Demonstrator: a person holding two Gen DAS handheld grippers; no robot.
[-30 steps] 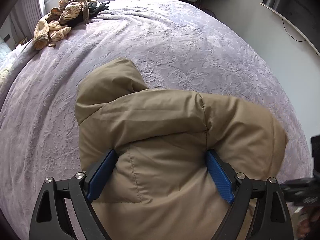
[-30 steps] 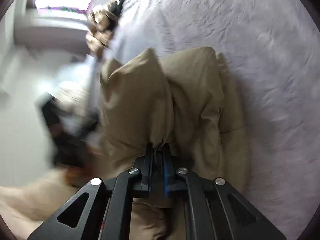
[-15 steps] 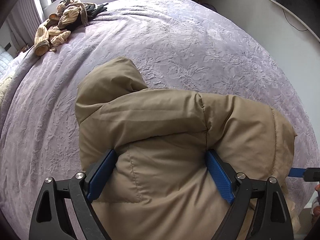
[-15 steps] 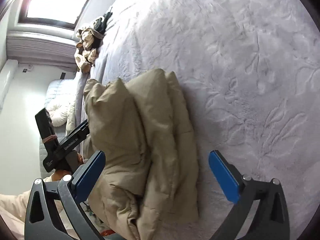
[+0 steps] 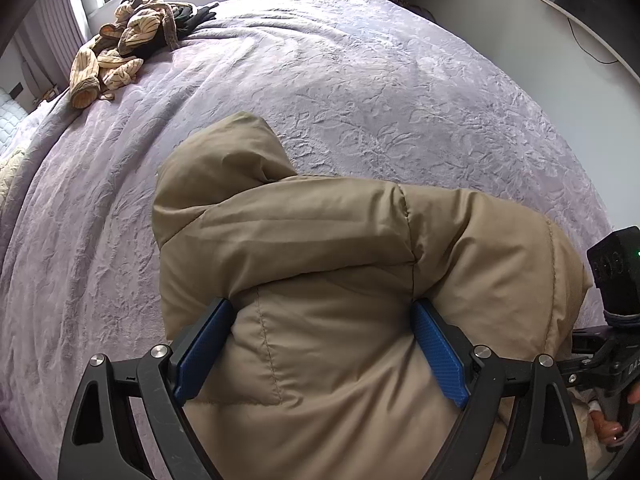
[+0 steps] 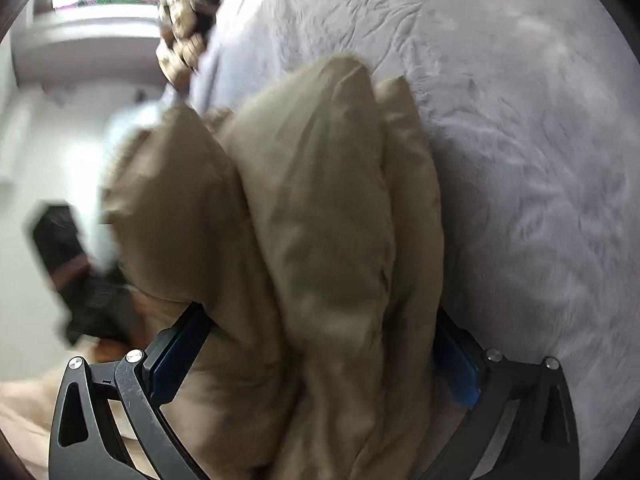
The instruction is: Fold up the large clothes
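Folded puffy jacket (image 5: 320, 280) on bed (image 5: 360, 80): soft, springy, light. Left gripper (image 5: 320, 344) squeezes its bulk; right gripper (image 6: 316, 348), spread wide, straddles the 6 o'clock edge, best gripped across thick layers.

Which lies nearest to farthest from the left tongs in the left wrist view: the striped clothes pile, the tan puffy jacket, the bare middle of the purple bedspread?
1. Tan puffy jacket: between the pads of the left tongs, which press into it.
2. Purple bedspread: its bare middle, beyond the jacket.
3. Striped clothes pile: far upper left, by the window.
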